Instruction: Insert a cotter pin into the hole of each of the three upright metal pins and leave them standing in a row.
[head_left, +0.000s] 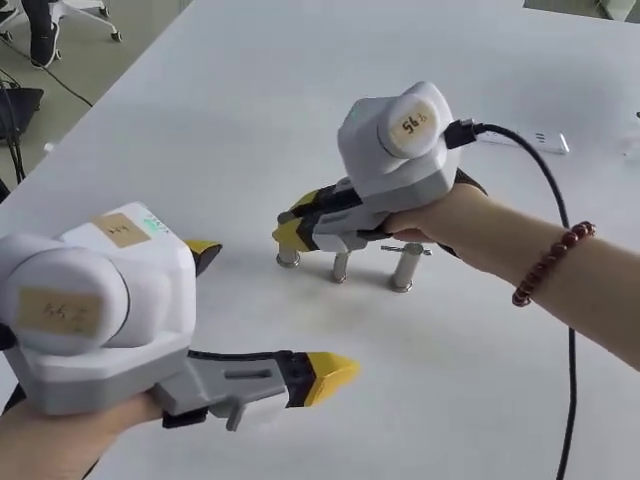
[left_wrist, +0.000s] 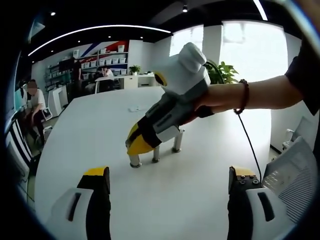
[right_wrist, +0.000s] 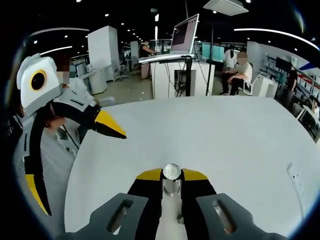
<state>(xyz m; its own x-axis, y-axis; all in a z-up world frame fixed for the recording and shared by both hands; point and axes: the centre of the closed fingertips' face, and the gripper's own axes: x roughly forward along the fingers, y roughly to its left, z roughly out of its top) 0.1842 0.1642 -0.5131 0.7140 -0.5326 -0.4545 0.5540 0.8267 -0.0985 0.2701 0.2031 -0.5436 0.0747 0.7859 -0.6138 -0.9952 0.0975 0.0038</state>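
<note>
Three upright metal pins stand in a short row on the white table (head_left: 470, 390), close to one another but apart. In the head view we log them as the end pin (head_left: 289, 258), the middle pin (head_left: 341, 268) and the third pin (head_left: 404, 272). The right gripper (head_left: 290, 230) comes down at a slant over the end pin, held in a hand with a bead bracelet (head_left: 550, 262) on its wrist. A black cable (head_left: 555, 200) trails from the back of this gripper. In the right gripper view its jaws are drawn in against both sides of the end pin (right_wrist: 172, 173), whose round top shows between the yellow tips, so we read them as closed on that pin. The left gripper (head_left: 270, 312) is low and near us, well apart from the row. In the left gripper view its jaws stand wide apart, with bare table between them and nothing held. That view also shows the row beyond the open jaws, with the other gripper's yellow tip over the nearest pin. A thin cotter pin (head_left: 420, 249) sticks out sideways near the top of the third pin. We cannot tell whether the other two pins carry one.
</note>
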